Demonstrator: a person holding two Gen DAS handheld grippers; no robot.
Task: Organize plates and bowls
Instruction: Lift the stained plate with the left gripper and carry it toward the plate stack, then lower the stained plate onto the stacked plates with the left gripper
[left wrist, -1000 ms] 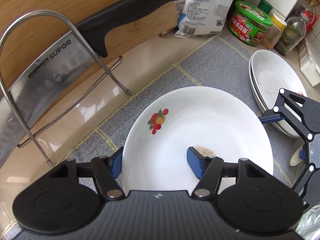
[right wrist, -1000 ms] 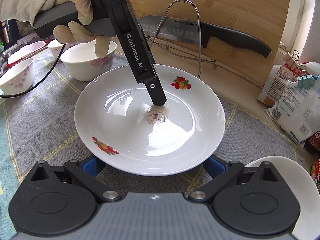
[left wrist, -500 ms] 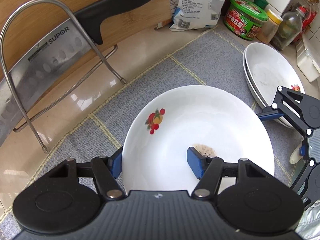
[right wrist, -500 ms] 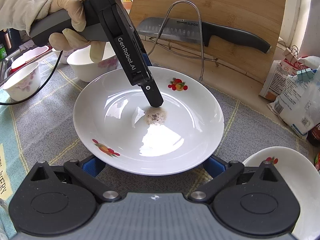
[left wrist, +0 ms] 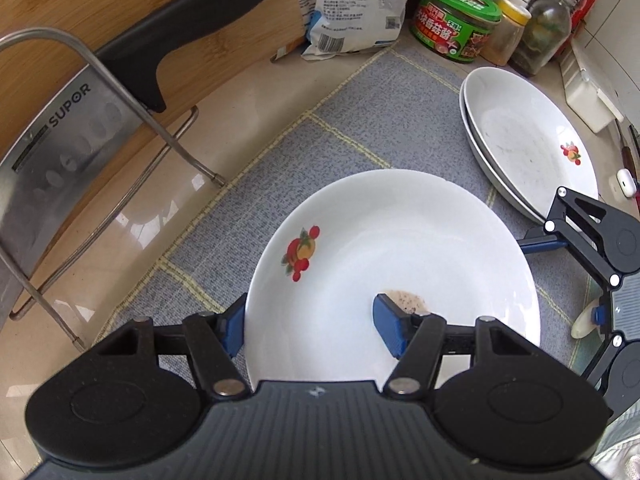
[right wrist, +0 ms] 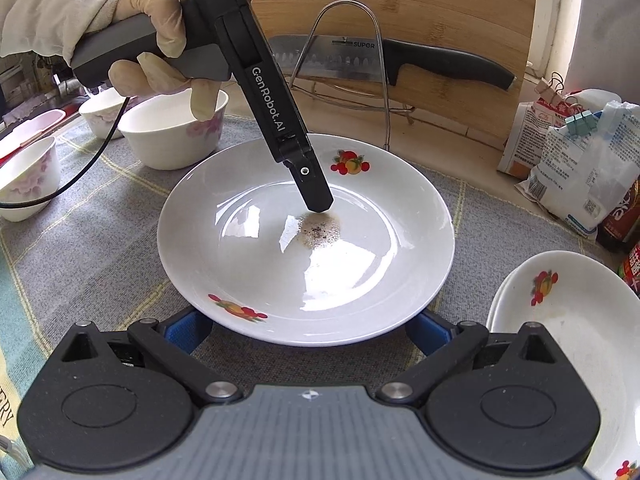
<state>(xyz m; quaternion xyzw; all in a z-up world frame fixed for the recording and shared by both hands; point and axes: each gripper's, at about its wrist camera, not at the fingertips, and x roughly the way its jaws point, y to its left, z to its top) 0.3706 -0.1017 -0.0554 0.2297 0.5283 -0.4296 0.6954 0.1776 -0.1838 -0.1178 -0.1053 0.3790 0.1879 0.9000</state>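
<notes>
Partly hidden, left gripper [left wrist: 310, 330] fingers pinch the plate [left wrist: 400, 248] rim — right gripper [right wrist: 308, 326] fingers spread, tips beneath it.

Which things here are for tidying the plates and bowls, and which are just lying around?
For the job:
fruit-print plate
stack of plates
flowered bowls

Just lying about:
knife
wire rack
cutting board
green tub
food bags
jars
</notes>
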